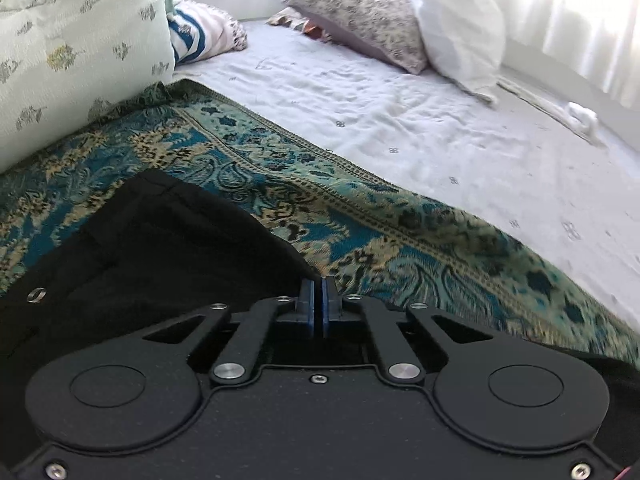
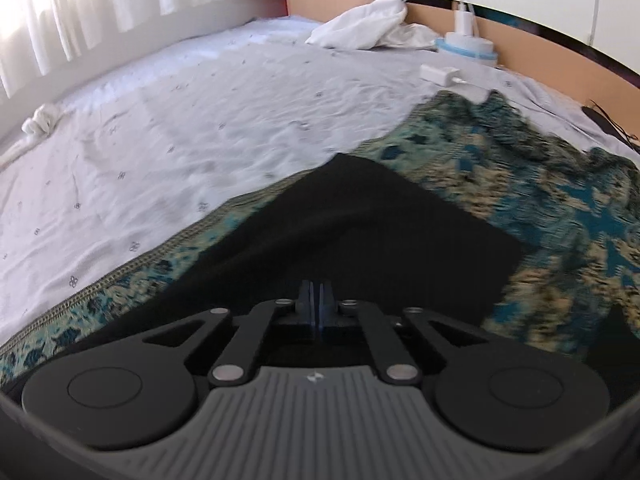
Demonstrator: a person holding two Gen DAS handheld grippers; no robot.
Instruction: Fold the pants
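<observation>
Left tongs [image 1: 319, 286]: nearest the lens; blue pads pressed together, apparently pinching the edge of the black pants [image 1: 160, 248] where the cloth meets them, though the grip itself is hidden.
Right tongs [image 2: 319, 290]: likewise clenched, pads together over black cloth; whether cloth is caught between them cannot be told.
Pants [image 2: 360, 232]: spread on the patterned teal-and-gold throw [image 1: 400, 232]; a metal button [image 1: 37, 295] marks the waist end in the left wrist view, a squared corner shows in the right wrist view.
Bed [image 2: 200, 120]: pale sheet under the throw; pillows [image 1: 360, 16] and a white charger [image 2: 440, 73] lie well apart from the work.
Step in hand: judged a fold under way, both edges held.
Next move: calls for carrying both ends over together, level, so the edges meet without bunching.
</observation>
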